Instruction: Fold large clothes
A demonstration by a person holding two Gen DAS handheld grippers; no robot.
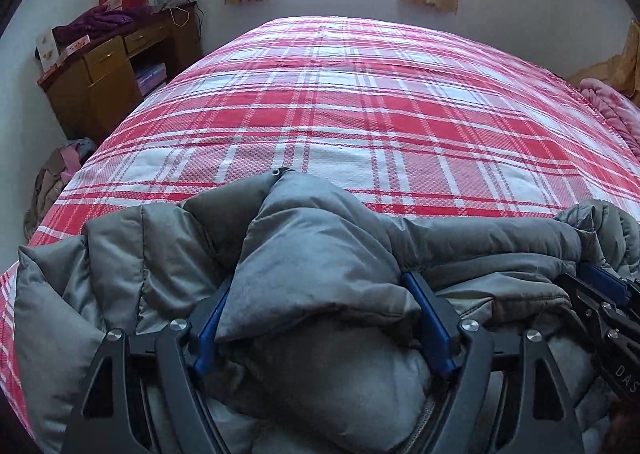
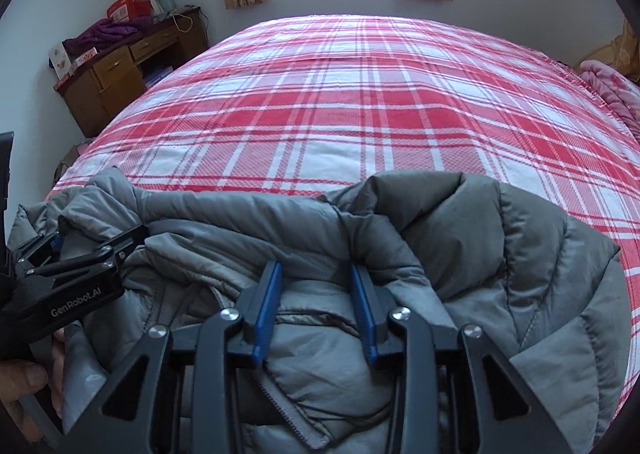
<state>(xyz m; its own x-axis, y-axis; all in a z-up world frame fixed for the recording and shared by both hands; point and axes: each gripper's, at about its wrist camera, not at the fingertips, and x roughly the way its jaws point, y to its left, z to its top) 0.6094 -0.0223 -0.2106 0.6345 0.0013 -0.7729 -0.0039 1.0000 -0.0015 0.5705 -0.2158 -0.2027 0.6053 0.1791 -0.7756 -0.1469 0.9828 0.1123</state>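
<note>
The left gripper (image 1: 316,318) pinches a thick bunch of the grey jacket (image 1: 320,238); the right gripper (image 2: 316,310) seems to nip a fold. The jacket lies crumpled at the bed's (image 1: 360,102) near edge, folding barely begun.

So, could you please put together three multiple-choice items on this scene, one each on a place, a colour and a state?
1. Where does the grey padded jacket lie?
A. On the near edge of the bed
B. On the wooden desk
C. On the floor

2. What colours is the bed cover?
A. Blue and yellow
B. Red and white plaid
C. Plain green

3. What lies between the fingers of the left tool?
A. Nothing
B. A bulge of jacket fabric
C. A pillow

Answers: 1 A, the jacket spreads over the plaid at the near side; 2 B, red and white checks fill both views; 3 B, a grey fold fills the gap between the blue pads.
</note>
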